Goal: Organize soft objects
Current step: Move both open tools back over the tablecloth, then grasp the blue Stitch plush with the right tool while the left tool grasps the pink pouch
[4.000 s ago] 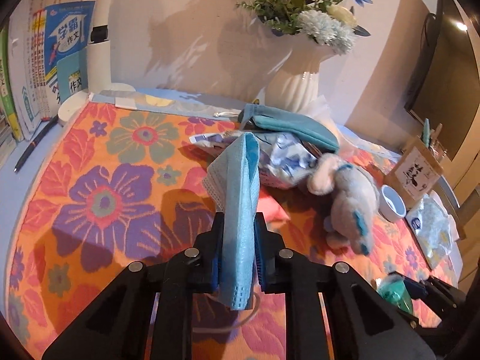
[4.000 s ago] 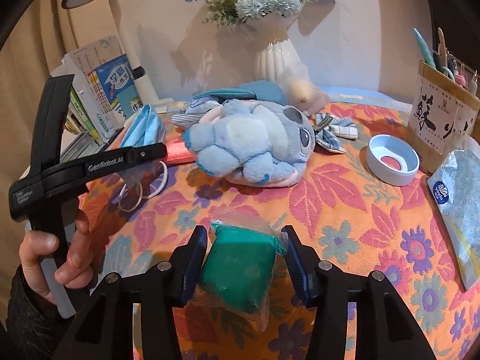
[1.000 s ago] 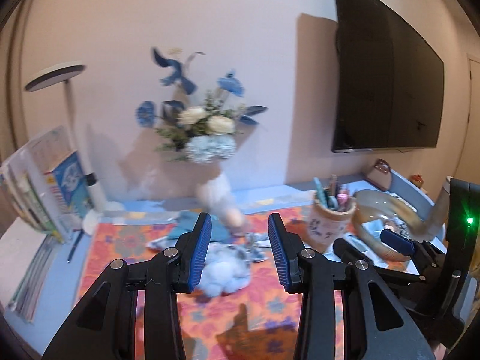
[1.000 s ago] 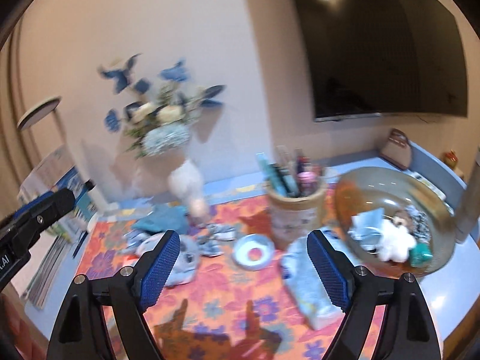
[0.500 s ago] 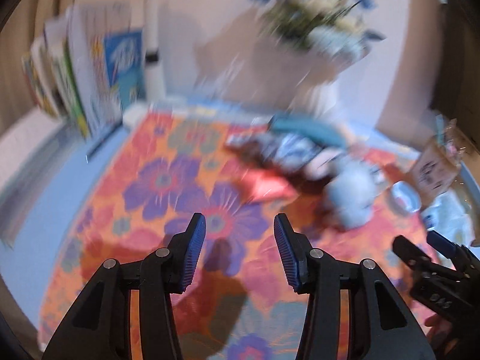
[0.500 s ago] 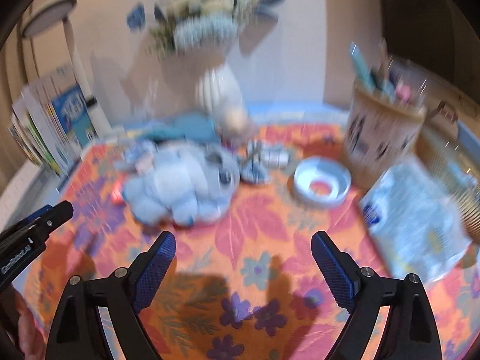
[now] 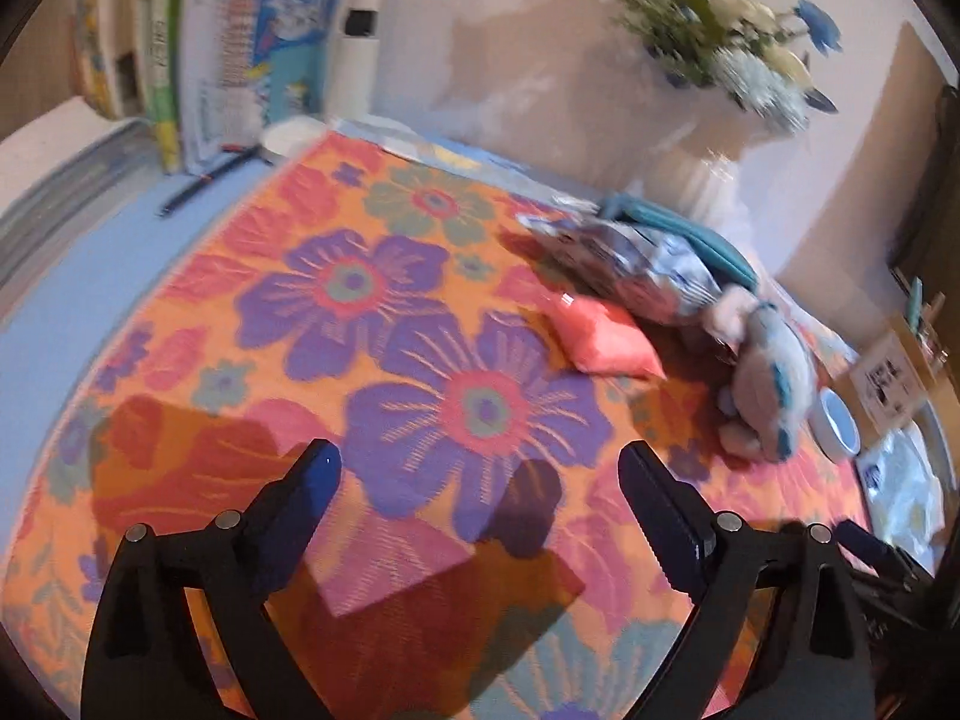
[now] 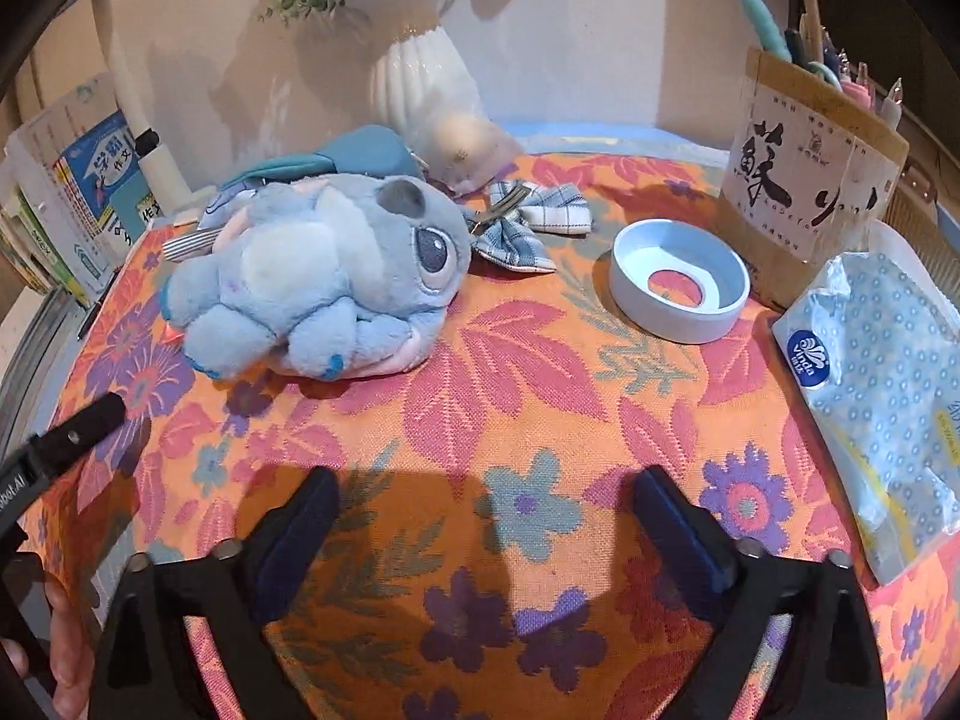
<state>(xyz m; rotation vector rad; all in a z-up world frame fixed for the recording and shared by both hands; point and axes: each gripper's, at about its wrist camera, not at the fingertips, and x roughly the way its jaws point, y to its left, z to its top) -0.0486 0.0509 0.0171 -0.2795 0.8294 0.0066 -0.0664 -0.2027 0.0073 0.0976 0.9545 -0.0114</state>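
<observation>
Both grippers hang over the floral tablecloth (image 8: pixel 492 360) with nothing between their fingers. The left gripper (image 7: pixel 480 480) has its jaws opening, wide apart above a purple flower. The right gripper (image 8: pixel 483 516) likewise has its jaws opening. The blue plush toy (image 8: pixel 324 276) lies ahead of the right gripper, well apart. A pink pouch (image 7: pixel 603 339), blurred and possibly plastic-wrapped, lies beyond the left gripper, beside a patterned packet (image 7: pixel 636 267).

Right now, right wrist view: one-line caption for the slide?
Right gripper, jaws opening and empty, above the floral cloth, facing the blue plush toy and plaid bow.
</observation>
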